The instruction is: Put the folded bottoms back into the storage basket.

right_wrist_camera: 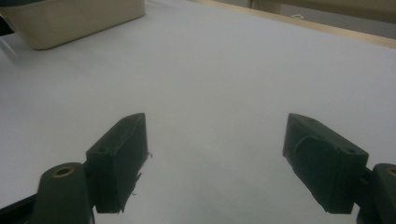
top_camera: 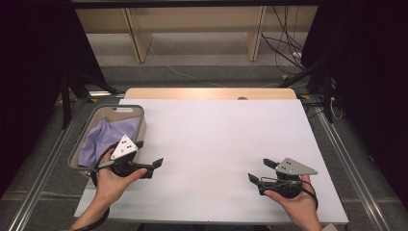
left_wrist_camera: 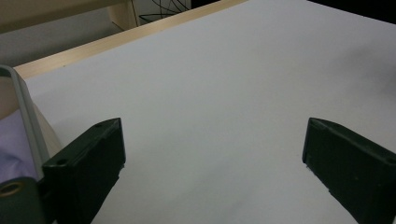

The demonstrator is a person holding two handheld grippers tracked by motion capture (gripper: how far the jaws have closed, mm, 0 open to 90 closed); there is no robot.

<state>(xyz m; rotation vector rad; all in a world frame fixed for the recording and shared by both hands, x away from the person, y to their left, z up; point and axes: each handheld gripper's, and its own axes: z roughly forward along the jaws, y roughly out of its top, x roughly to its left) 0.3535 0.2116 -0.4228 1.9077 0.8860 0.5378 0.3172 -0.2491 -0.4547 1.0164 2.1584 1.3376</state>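
Two hand-held tools are seen over a white tabletop (top_camera: 211, 144). In the high view, the left tool (top_camera: 150, 153) is held at about eight o'clock on the tabletop, just beside the near right corner of a grey-rimmed basket (top_camera: 143, 126), and its jaws are pointed toward three o'clock. In the left gripper view, the jaws of this tool (left_wrist_camera: 212, 144) are spread wide apart, with nothing clasped between them and nothing touched by the pads; bare white surface is seen in the gap. At nine o'clock in that view, the basket's rim and a fold of lilac cloth are glimpsed. The lilac cloth (top_camera: 98, 142) is seen in the high view lying crumpled inside the basket, at about ten o'clock from the left tool, apart from its jaws. The right tool (top_camera: 259, 170) is held at about four o'clock on the tabletop, well apart from the basket, with its jaws pointed toward nine o'clock. In the right gripper view, the jaws of this tool (right_wrist_camera: 215, 154) are likewise held wide apart and nothing is gripped; the basket's beige wall is seen at eleven o'clock.
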